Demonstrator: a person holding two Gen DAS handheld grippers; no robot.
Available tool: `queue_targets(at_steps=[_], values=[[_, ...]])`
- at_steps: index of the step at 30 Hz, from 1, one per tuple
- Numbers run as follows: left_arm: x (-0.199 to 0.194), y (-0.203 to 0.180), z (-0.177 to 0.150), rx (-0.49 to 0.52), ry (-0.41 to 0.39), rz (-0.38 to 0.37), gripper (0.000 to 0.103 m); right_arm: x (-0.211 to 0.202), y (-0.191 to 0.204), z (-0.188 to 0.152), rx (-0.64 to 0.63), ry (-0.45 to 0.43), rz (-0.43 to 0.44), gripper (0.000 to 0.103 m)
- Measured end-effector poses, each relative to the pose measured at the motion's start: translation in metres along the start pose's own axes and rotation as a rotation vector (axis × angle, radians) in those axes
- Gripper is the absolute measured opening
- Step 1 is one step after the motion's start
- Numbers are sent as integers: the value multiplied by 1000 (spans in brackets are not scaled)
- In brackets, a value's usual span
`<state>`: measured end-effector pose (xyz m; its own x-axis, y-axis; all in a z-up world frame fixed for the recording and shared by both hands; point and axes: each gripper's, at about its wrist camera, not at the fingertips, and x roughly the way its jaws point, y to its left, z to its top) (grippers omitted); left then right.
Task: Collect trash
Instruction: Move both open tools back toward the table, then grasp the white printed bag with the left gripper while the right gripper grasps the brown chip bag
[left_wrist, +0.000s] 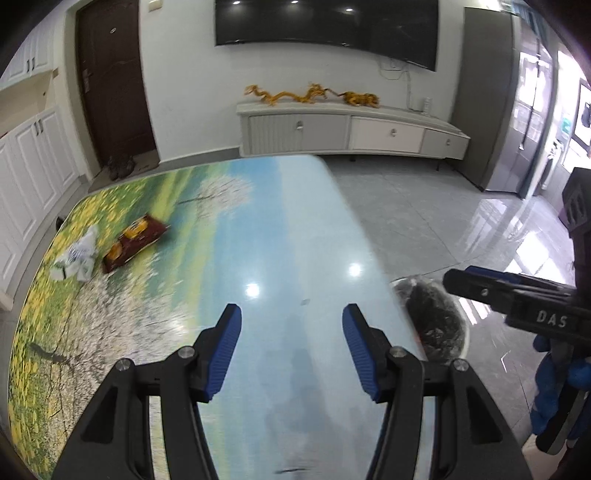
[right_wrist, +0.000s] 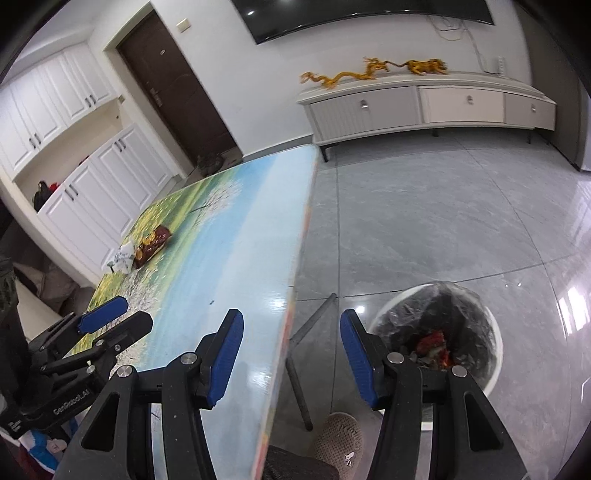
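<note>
A table (left_wrist: 280, 229) with a landscape print fills the centre of the left wrist view. At lower right of the right wrist view stands a lined trash bin (right_wrist: 491, 369). Both the left gripper (left_wrist: 291, 350) and right gripper (right_wrist: 291, 354) gape, holding nothing. At middle left lie a dark red wrapper (left_wrist: 135, 242) and crumpled white paper (left_wrist: 75, 256), just beside each other.

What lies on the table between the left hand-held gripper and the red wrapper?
Nothing visible: bare table runs from the open left hand-held gripper to the red wrapper; the crumpled white wrapper sits beside it, not in front.
</note>
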<state>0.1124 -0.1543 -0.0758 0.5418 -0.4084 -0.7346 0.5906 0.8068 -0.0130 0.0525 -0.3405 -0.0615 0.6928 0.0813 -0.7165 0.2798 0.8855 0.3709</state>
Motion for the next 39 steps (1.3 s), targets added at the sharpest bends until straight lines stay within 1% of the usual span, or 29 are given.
queue_targets(at_steps=[4, 6, 8, 11, 13, 15, 16, 17, 19, 22, 24, 29, 33, 36, 39], values=[[6, 60, 1, -69, 12, 65, 55, 33, 34, 10, -74, 52, 36, 52], [5, 98, 7, -114, 1, 110, 55, 48, 52, 16, -116, 69, 58, 52], [4, 128, 13, -137, -10, 155, 55, 63, 71, 23, -156, 81, 88, 52], [6, 176, 23, -172, -17, 199, 55, 86, 99, 35, -193, 95, 145, 58], [9, 197, 28, -181, -23, 219, 56, 101, 119, 42, -232, 96, 166, 59], [14, 219, 34, -192, -28, 229, 65, 117, 138, 51, -267, 95, 195, 61], [17, 228, 36, -195, -31, 230, 66, 123, 143, 54, -276, 93, 203, 63], [22, 235, 39, -196, -31, 230, 68, 130, 151, 59, -291, 91, 212, 66], [31, 246, 44, -194, -28, 227, 68, 146, 163, 66, -324, 91, 240, 68], [43, 256, 47, -183, -15, 215, 68, 169, 177, 76, -355, 110, 292, 69], [53, 263, 48, -171, -5, 200, 68, 183, 187, 81, -394, 114, 305, 71], [71, 272, 48, -151, 13, 182, 68, 216, 203, 89, -548, 157, 333, 76], [82, 280, 47, -144, 29, 155, 68, 238, 217, 92, -671, 189, 359, 78], [87, 284, 48, -146, 40, 110, 68, 249, 227, 94, -749, 200, 394, 78], [94, 287, 49, -134, 54, 84, 68, 259, 233, 96, -809, 222, 426, 78]])
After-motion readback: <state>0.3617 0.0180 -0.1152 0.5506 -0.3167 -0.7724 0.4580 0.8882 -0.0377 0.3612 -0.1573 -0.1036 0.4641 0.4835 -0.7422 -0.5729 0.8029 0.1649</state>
